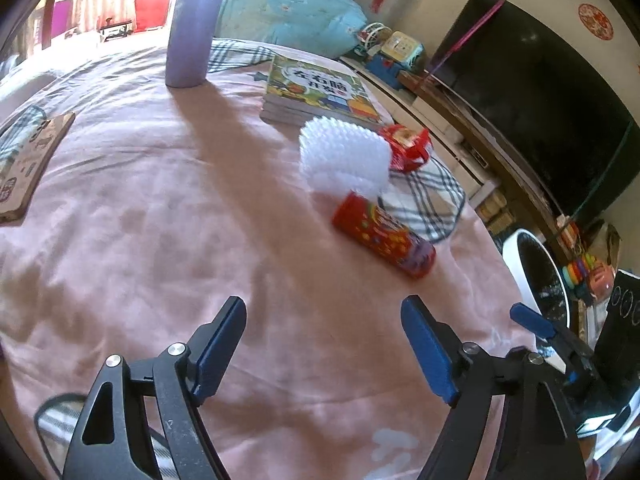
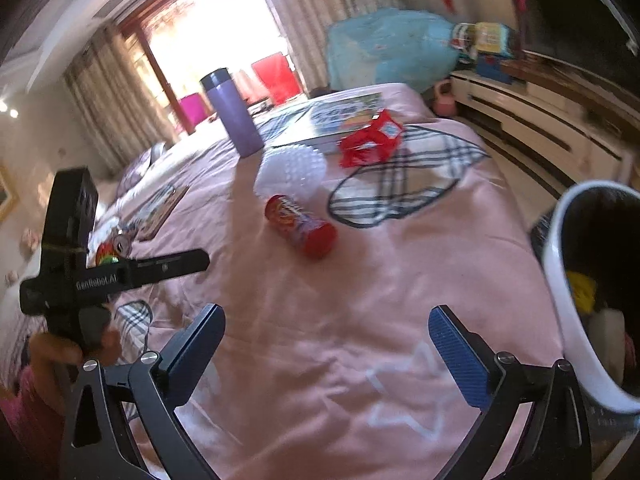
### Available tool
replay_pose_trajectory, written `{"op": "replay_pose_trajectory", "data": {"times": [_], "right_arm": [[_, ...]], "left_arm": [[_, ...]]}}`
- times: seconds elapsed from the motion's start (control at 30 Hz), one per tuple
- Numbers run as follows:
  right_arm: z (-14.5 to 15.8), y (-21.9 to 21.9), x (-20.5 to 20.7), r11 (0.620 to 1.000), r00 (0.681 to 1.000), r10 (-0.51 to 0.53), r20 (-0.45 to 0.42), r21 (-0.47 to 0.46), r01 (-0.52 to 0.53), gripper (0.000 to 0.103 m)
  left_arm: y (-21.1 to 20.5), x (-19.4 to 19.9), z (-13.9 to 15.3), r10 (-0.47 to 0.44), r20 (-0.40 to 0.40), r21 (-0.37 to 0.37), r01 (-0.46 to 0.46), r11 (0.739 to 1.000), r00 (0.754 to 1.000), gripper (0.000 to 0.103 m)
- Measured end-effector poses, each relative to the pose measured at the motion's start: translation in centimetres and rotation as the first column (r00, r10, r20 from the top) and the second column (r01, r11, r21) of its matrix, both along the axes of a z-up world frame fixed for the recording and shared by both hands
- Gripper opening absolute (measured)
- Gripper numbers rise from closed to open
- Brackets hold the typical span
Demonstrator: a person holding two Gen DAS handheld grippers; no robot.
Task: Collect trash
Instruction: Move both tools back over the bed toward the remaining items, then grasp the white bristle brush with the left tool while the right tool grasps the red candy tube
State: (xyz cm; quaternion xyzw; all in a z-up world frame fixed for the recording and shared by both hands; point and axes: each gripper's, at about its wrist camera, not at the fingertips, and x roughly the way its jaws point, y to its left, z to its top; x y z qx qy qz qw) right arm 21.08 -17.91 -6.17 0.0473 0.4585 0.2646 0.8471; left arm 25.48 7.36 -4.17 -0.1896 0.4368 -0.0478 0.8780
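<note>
Trash sits mid-bed on pink sheet (image 1: 140, 208): red chip can (image 1: 383, 235) lying on its side, white spiky foam piece (image 1: 344, 156) just behind it, crumpled red wrapper (image 1: 408, 146) beside that, near books (image 1: 316, 94). Left gripper (image 1: 323, 344) spread wide, nothing in it; right gripper (image 2: 326, 350) same, w/ white bin (image 2: 568, 280) at bed edge on its right. Purple flask (image 2: 234, 114) upright further back.
</note>
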Motion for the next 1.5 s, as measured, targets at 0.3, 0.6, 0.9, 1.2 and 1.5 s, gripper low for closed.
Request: {"op": "replay_pose_trajectory", "data": {"times": [0.3, 0.6, 0.9, 1.2, 1.5], "right_arm": [[-0.9, 2.9, 2.7, 0.997, 0.997, 0.081, 0.001, -0.015, -0.081, 0.102], [-2.2, 5.3, 5.4, 0.989, 0.989, 0.144, -0.021, -0.043, -0.145, 0.101], [-3.1, 7.8, 8.1, 0.978, 0.983, 0.184, -0.03, -0.099, -0.186, 0.078], [-3.6, 6.9, 6.3, 0.975, 0.985, 0.16, -0.061, -0.145, -0.168, 0.043], [-3.1, -1.2, 3.7, 0.994, 0.993, -0.081, -0.088, -0.086, 0.073, 0.042]], "left_arm": [[1.5, 5.0, 0.2, -0.01, 0.004, -0.042, 0.01, 0.999, 1.0, 0.08], [1.6, 12.0, -0.8, -0.016, -0.008, -0.062, 0.016, 0.998, 1.0, 0.08], [0.5, 15.2, -2.9, -0.052, -0.021, -0.043, 0.051, 0.998, 0.998, 0.04], [0.2, 13.6, -2.0, -0.089, 0.013, -0.005, 0.089, 0.996, 0.996, 0.021], [-0.1, 8.4, -1.3, -0.28, -0.052, -0.01, 0.28, 0.96, 0.958, 0.021]]}}
